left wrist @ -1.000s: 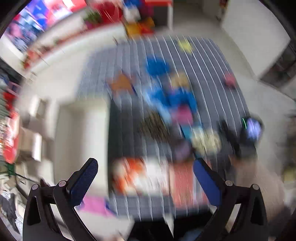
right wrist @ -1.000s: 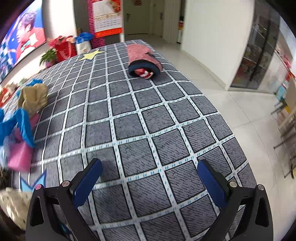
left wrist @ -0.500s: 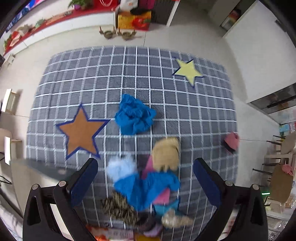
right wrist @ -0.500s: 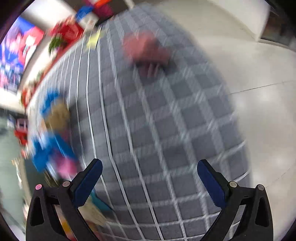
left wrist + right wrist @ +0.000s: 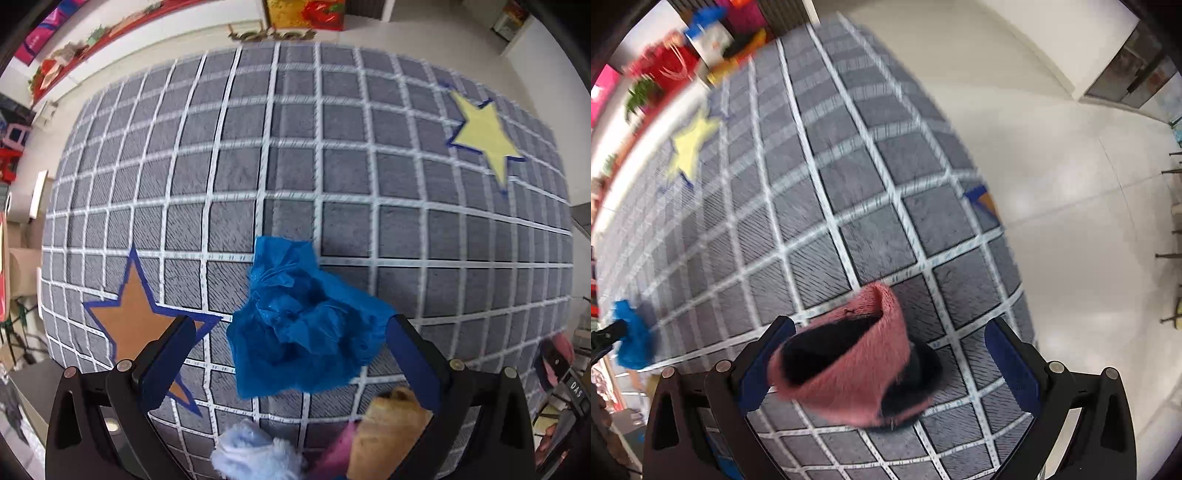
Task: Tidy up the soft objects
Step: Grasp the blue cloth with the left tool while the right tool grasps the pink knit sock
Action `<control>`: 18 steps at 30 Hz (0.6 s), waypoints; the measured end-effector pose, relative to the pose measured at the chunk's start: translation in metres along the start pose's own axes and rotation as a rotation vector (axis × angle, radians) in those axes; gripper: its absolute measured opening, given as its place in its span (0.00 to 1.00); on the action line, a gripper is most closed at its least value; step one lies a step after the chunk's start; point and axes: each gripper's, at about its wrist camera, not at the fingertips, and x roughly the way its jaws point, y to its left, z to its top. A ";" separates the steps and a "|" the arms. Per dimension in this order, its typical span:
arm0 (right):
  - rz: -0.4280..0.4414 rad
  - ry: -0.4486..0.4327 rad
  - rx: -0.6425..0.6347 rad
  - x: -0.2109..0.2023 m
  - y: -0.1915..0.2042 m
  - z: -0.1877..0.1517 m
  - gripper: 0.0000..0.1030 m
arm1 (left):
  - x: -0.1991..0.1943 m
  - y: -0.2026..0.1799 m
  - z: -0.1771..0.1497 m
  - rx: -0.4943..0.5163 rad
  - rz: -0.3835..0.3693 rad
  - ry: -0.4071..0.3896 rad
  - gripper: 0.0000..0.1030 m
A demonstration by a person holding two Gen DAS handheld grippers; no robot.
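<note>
- A grey rug [image 5: 295, 177] with a white grid pattern lies on a pale tiled floor [image 5: 1071, 166] and carries all the soft things.
- A crumpled blue cloth [image 5: 299, 325] lies toward the near edge of the rug, between the spread fingers of the left gripper [image 5: 291, 354]. The jaws are wide apart and neither finger touches the cloth.
- A pink knitted hat [image 5: 849, 365] with a dark lining lies close to the rug's right edge, its opening facing the camera, between the fingers of the right gripper [image 5: 886, 362]. These jaws are also wide apart. The left finger is just beside the hat; contact cannot be told.
- An orange star [image 5: 136, 321] outlined in blue is printed near the rug's near left corner, partly hidden by the left gripper's left finger.
- A yellow star [image 5: 484, 136] outlined in blue is printed near the rug's far right corner.
- A tan plush item [image 5: 388, 432] lies at the near edge of the rug, behind the left gripper's right finger.
- A pale blue fluffy item [image 5: 251, 454] lies just left of it, with a strip of pink fabric [image 5: 332, 458] between the two.
- In the right wrist view the blue cloth shows again, small and blurred, at the far left with a dark gripper finger beside it.
- A red shelf [image 5: 110, 37] with small ornaments runs along the wall beyond the rug's far edge.
</note>
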 end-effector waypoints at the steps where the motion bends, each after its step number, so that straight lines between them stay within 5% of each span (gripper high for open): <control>1: -0.016 0.010 -0.001 0.006 0.002 -0.001 1.00 | 0.006 0.001 0.000 -0.004 -0.008 0.011 1.00; 9: -0.083 -0.037 -0.013 0.017 0.017 -0.011 1.00 | 0.040 -0.014 -0.007 0.090 0.000 0.058 1.00; 12: -0.083 -0.042 -0.009 0.019 0.021 -0.003 1.00 | 0.050 -0.009 -0.010 0.045 -0.069 0.077 1.00; 18: -0.082 -0.057 -0.006 0.015 0.014 -0.008 1.00 | 0.057 0.004 -0.004 0.050 -0.064 0.052 0.99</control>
